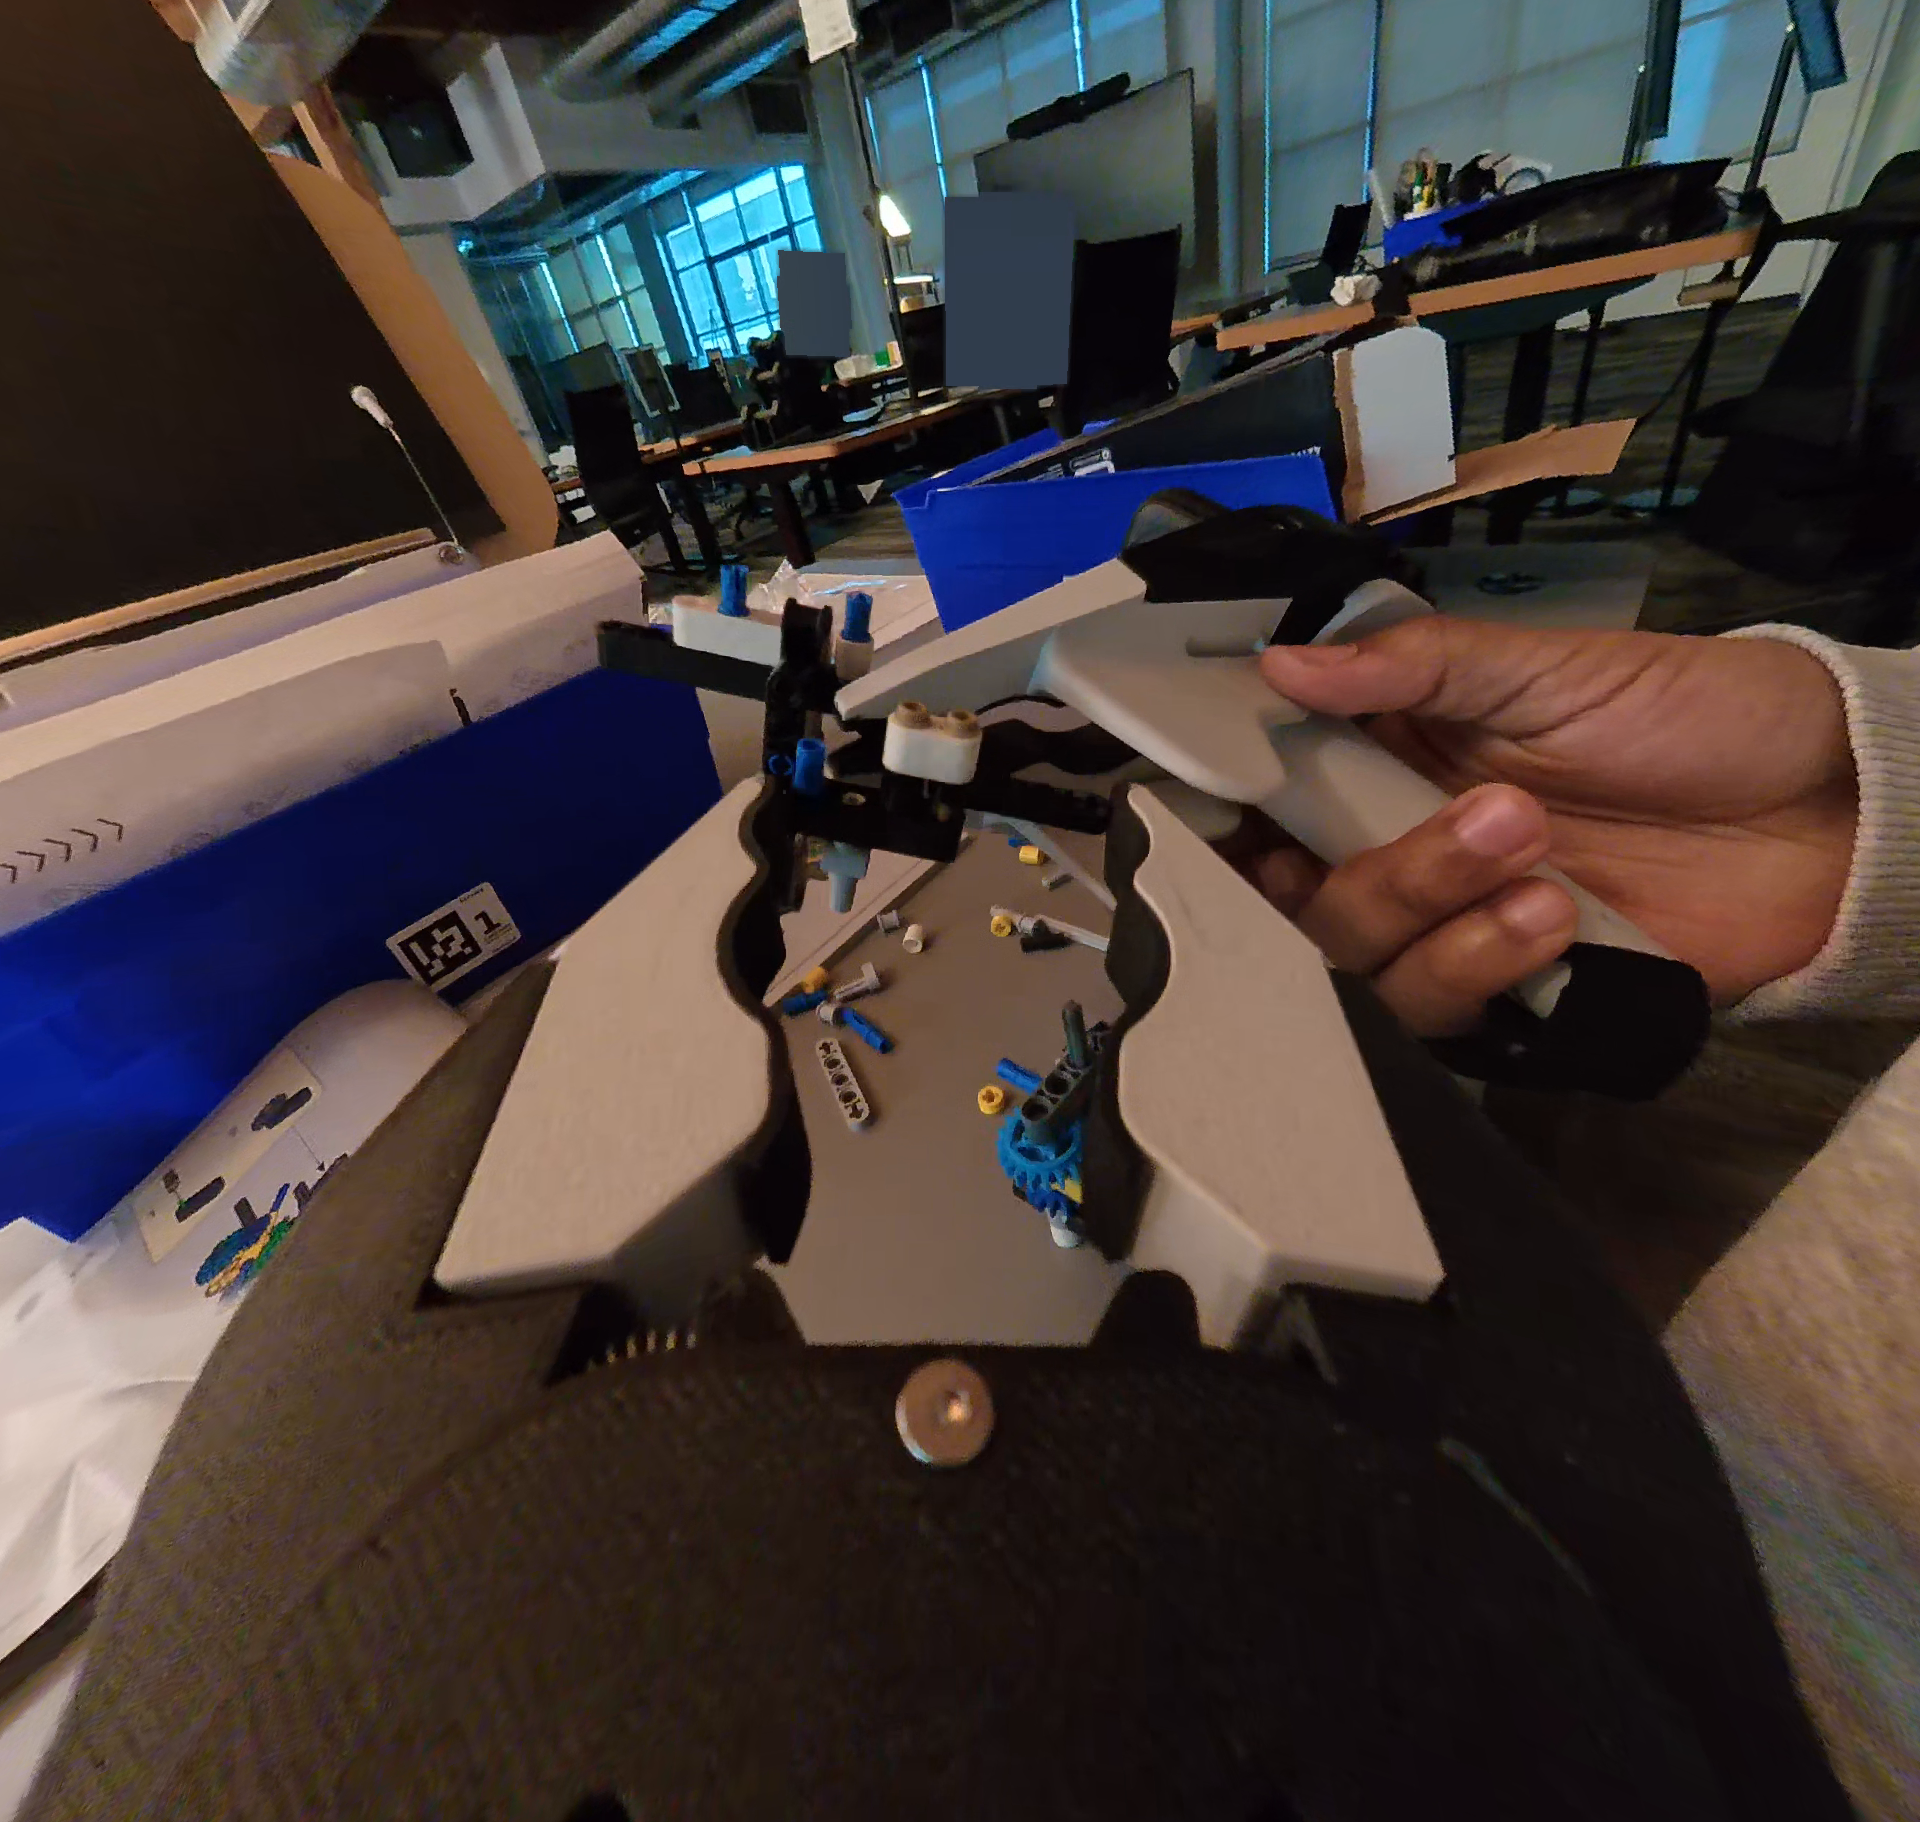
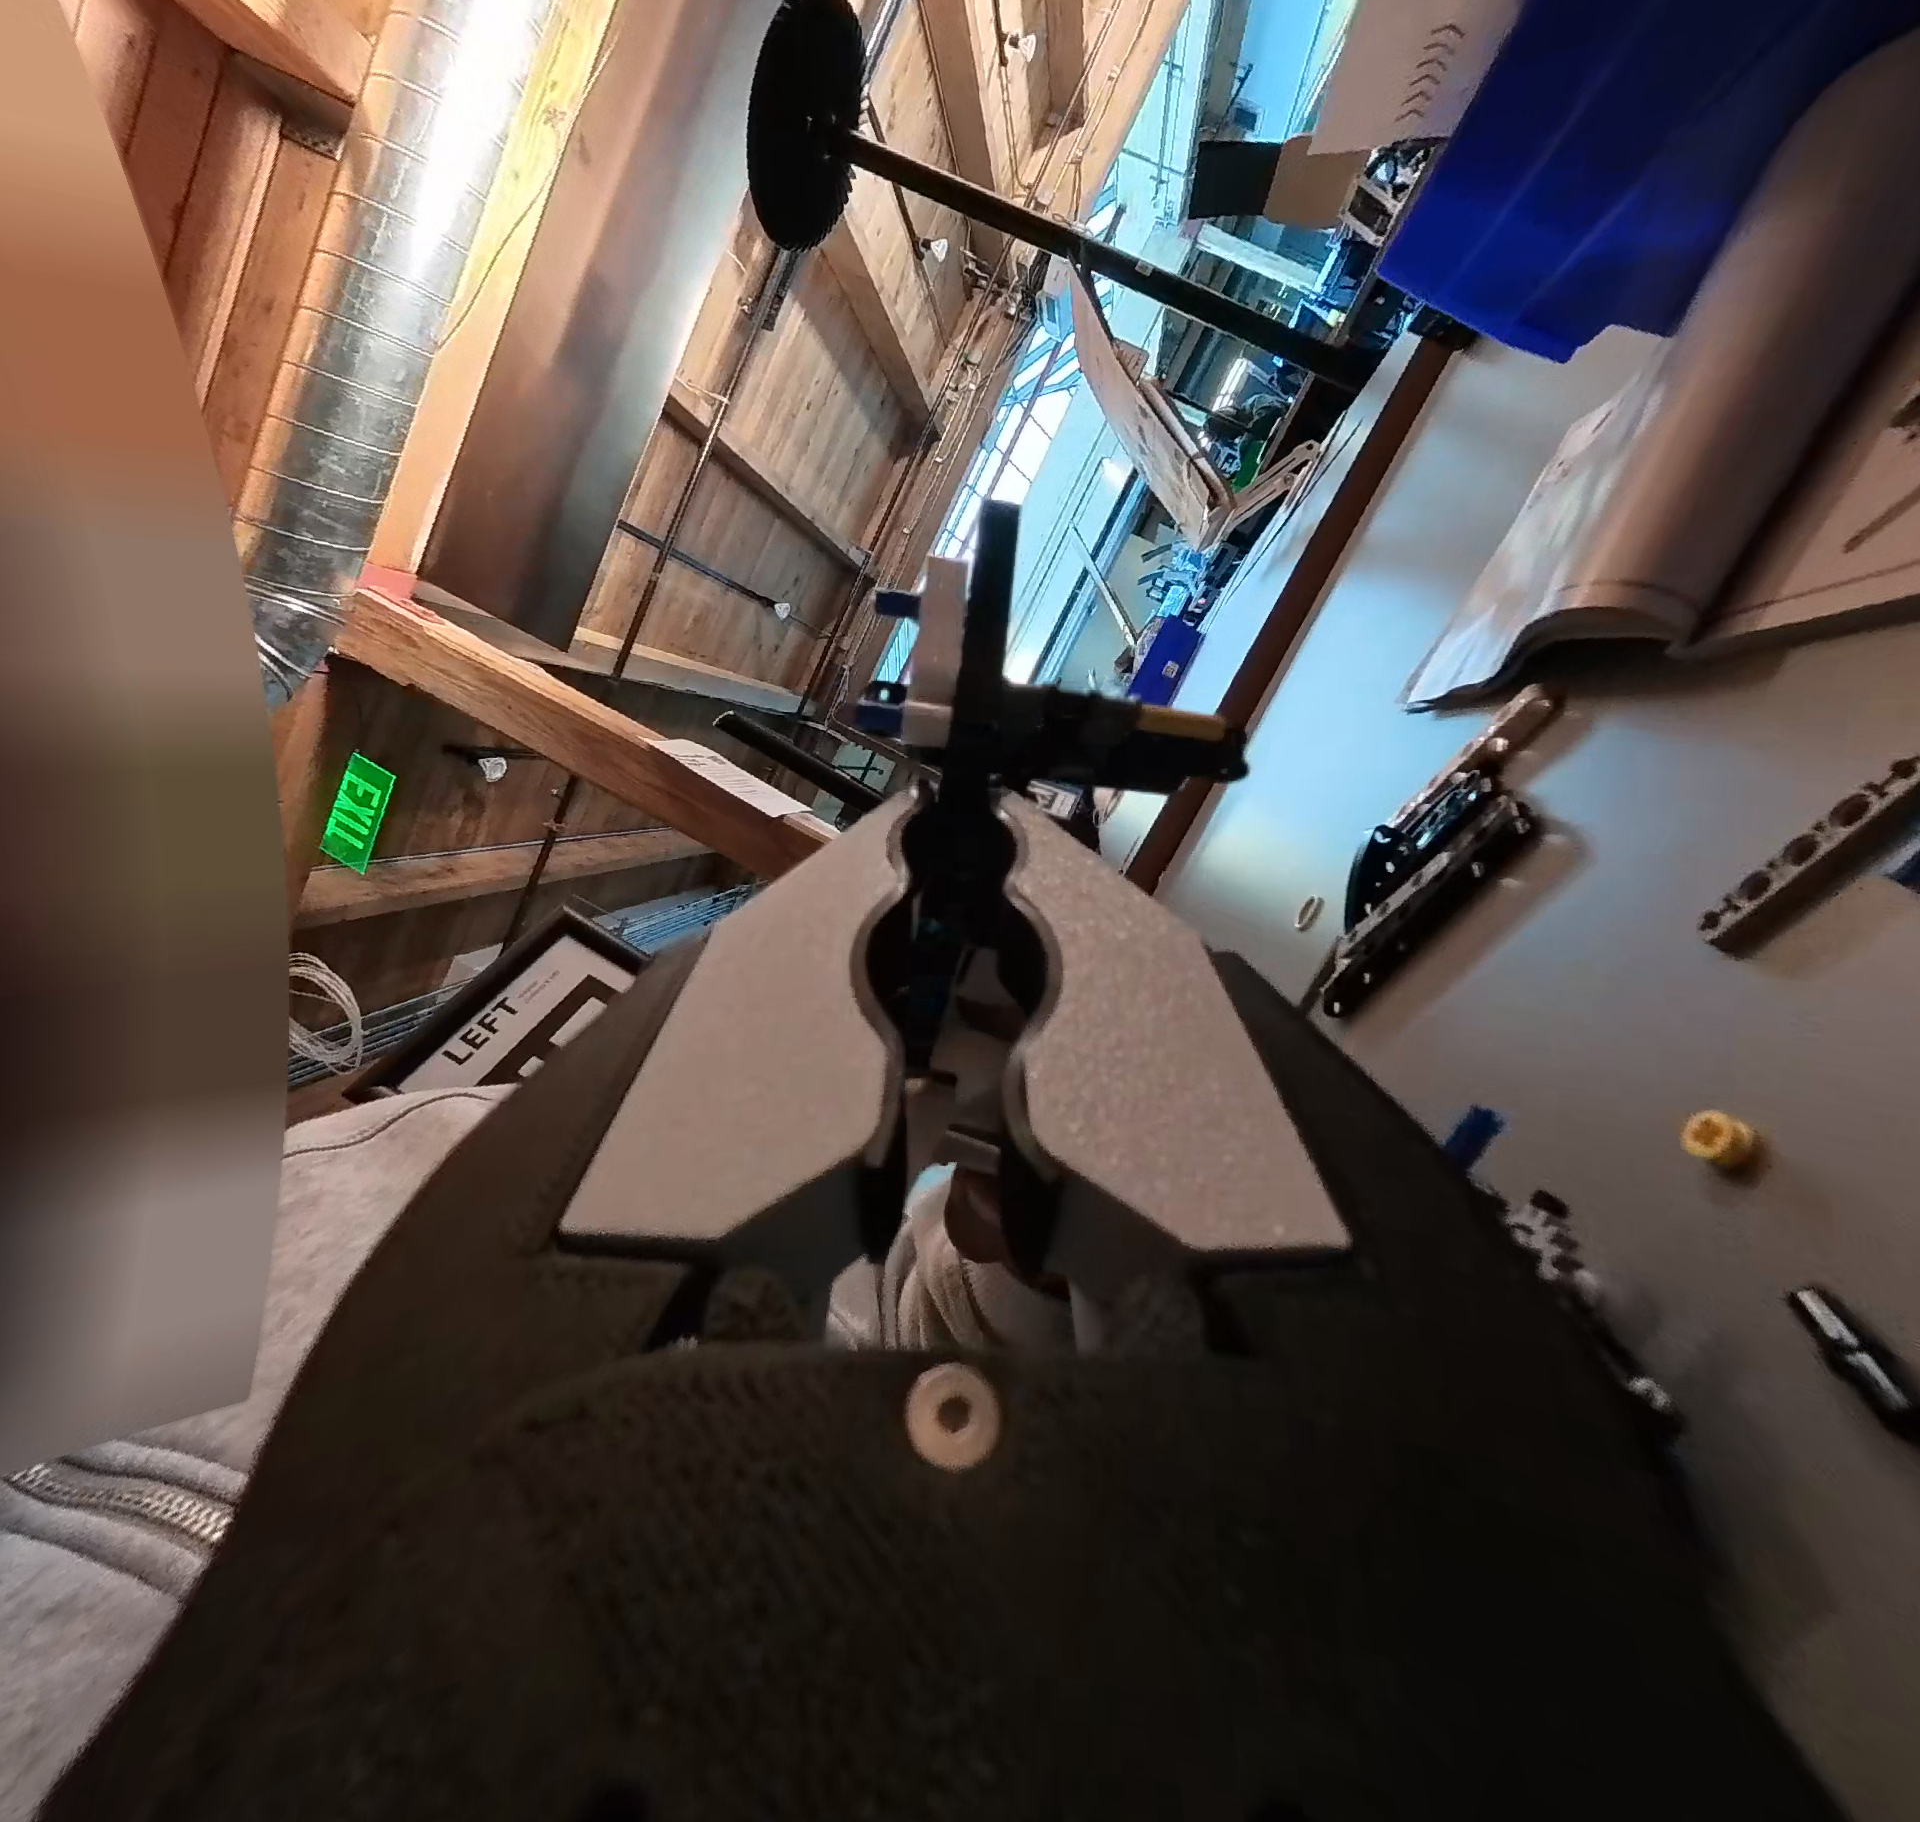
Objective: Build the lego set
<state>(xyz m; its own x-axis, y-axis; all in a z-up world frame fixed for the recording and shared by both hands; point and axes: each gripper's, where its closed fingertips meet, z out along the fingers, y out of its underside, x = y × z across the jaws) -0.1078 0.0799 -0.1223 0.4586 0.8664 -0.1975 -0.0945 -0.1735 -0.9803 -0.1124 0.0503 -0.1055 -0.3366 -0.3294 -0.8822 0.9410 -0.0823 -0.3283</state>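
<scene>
Left gripper (image 1: 940, 941): fingers apart, holding nothing – above table (image 1: 935, 1242) | Right gripper (image 2: 956, 837): fingers clamped on black lego frame (image 2: 982, 692), held in the air in front of left gripper | Frame: white and blue pieces attached | Table: loose pins (image 1: 868, 1029), blue gear assembly (image 1: 1049, 1138) | Left: manual (image 1: 208, 1222), blue bin (image 1: 312, 899)

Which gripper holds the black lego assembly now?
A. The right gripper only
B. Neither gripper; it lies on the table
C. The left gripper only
A: the right gripper is shut on the black lego assembly, while the left gripper is open beside it.
</scene>
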